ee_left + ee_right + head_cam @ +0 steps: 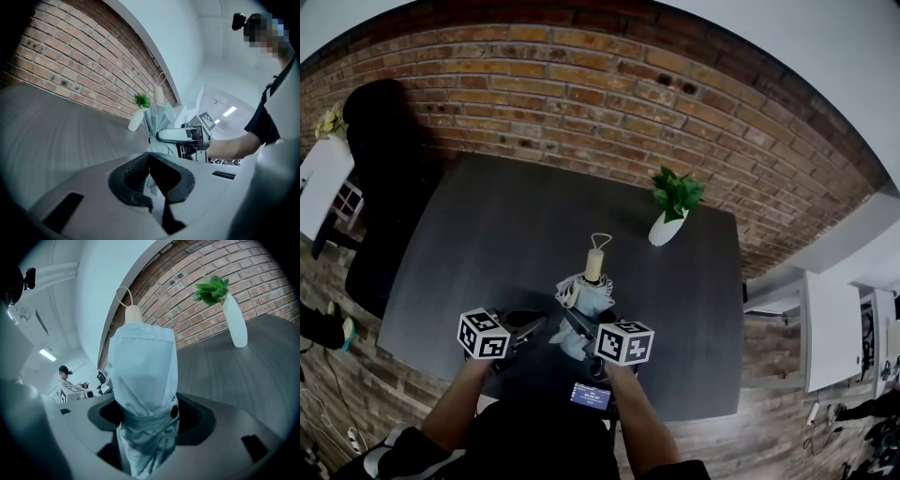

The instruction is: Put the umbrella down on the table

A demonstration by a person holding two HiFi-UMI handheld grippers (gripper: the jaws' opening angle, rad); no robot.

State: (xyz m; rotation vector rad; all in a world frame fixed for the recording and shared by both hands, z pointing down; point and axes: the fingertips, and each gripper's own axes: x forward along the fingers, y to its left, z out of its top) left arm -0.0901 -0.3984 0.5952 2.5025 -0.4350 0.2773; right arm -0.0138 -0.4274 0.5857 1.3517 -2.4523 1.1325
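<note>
Nearest us, our bare forearms run to the two grippers, each topped by a cube of square markers. The left gripper (534, 321) has its ribbed black jaws drawn together at the tips with nothing between them, and it points at the lower end of the umbrella (586, 292) from just beside it. The right gripper (579, 328) has its jaws clamped round the folded umbrella at its waist, where a fabric strap (145, 420) with a dark round button (174, 412) cinches the pale grey cloth into soft creased folds. The umbrella sits over the near middle of the bench (487, 244), a dark, matt, faintly grained top; we cannot tell whether its lower end touches. Its smooth, rounded wooden handle (594, 265) points away from us and ends in a thin cord loop (601, 241). Farther back, well apart, a slim white vase (666, 228) holds green leaves (677, 192). Behind the bench rises a rough red brick wall (581, 84)
</note>
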